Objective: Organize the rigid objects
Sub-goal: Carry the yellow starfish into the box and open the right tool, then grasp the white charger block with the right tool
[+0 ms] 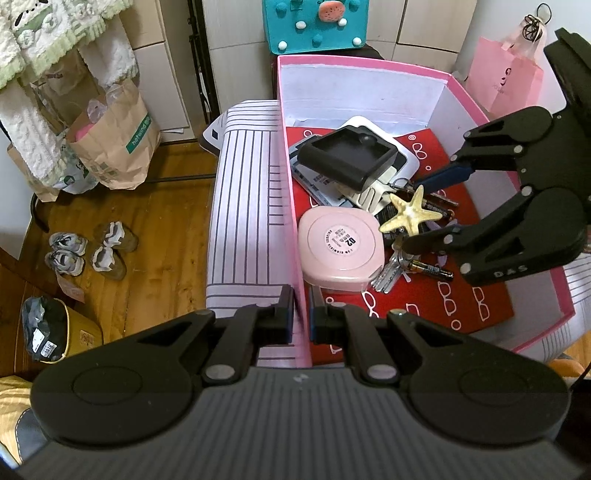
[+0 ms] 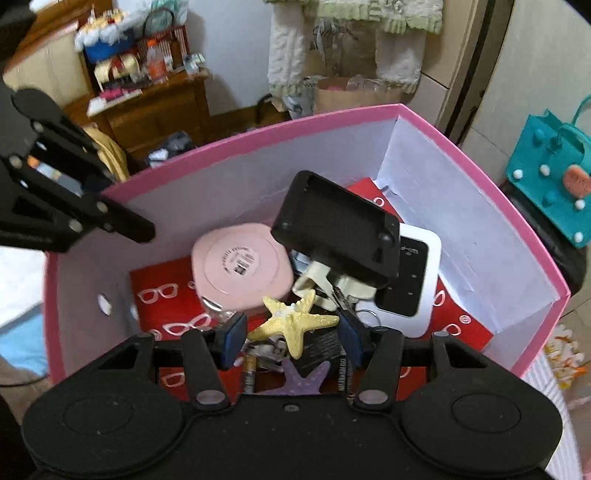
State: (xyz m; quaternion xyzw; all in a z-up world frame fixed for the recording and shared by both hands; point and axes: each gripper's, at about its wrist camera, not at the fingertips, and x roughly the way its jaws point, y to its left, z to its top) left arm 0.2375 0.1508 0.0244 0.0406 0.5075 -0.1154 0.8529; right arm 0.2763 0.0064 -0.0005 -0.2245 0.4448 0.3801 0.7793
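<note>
A pink box [image 1: 369,62] with a red glasses-print lining holds a pink rounded case [image 1: 338,247], a black tray [image 1: 347,155], keys [image 1: 391,269] and a battery [image 1: 432,269]. My left gripper [image 1: 303,317] is shut on the box's near wall. My right gripper [image 2: 291,332] hangs inside the box [image 2: 258,136], shut on a yellow starfish [image 2: 291,325] whose arm tips meet both pads. In the left wrist view the starfish [image 1: 410,214] hangs just above the pile, between the right gripper's [image 1: 432,210] fingers. A purple starfish [image 2: 306,376] lies below it. A white device [image 2: 413,280] sits under the black tray [image 2: 340,225].
The box stands on a striped cloth surface [image 1: 247,221]. On the wooden floor to the left are paper bags [image 1: 114,144] and shoes [image 1: 88,251]. A teal bag [image 1: 314,26] stands behind the box and a pink bag [image 1: 509,81] at its right.
</note>
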